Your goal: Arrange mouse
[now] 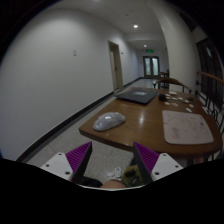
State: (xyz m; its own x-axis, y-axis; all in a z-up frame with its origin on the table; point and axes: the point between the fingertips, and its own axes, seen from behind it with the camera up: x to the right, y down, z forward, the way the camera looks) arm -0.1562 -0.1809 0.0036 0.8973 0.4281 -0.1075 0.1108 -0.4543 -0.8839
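A grey mouse [109,120] lies on the near left part of a round wooden table [150,124], beyond my fingers and a little left of the midline. My gripper [112,160] hangs over the grey floor short of the table's near edge, open, with nothing between the purple pads [78,156]. A white rectangular mat [186,126] lies on the table to the right of the mouse.
A closed laptop [138,95] lies at the table's far side with small items [166,98] beside it. Chairs [207,88] stand at the right. A corridor runs ahead to green-lit doors [150,66]; a white wall [45,85] lines the left. Part of a shoe [130,176] shows below.
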